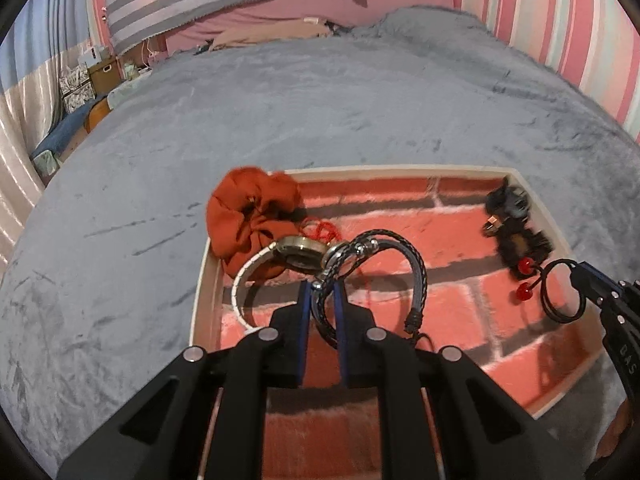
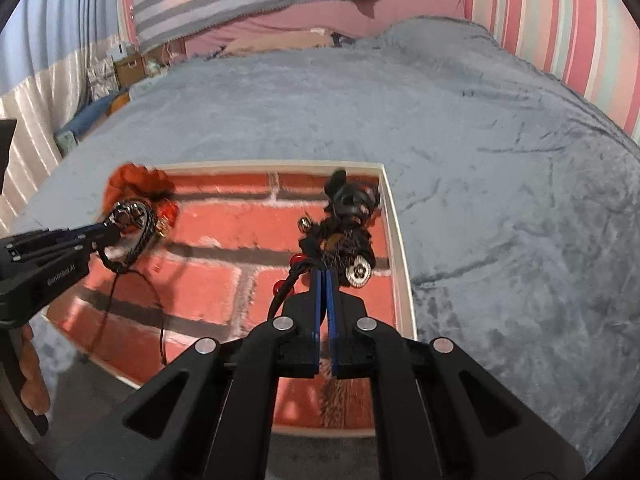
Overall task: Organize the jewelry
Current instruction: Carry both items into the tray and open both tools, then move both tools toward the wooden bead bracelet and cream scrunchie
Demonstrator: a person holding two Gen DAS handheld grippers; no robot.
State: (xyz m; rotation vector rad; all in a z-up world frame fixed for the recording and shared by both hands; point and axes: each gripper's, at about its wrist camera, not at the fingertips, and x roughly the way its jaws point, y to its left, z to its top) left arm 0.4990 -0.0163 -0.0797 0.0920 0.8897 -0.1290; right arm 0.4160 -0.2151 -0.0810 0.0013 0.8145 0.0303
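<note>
Jewelry lies in the brick-patterned tray (image 1: pixel 202 280): only the left view shows left gripper (image 1: pixel 323 292) clamping the braided bracelet (image 1: pixel 416 276); right gripper (image 2: pixel 325 276) pinches a black cord (image 2: pixel 286 288).

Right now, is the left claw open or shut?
Shut. The left claw has its blue pads pinched on the braided bracelets, which hang from it above the brick-patterned tray.

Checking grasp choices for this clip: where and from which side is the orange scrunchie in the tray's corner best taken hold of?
Grip the orange scrunchie on its puffy outer fold, the part bulging over the tray rim. Come from above on the blanket side: its inner edge sits against the watch and the red beads, so a tool closing there would likely catch them too. The soft gathered fabric should pinch easily anywhere along that fold.
</note>
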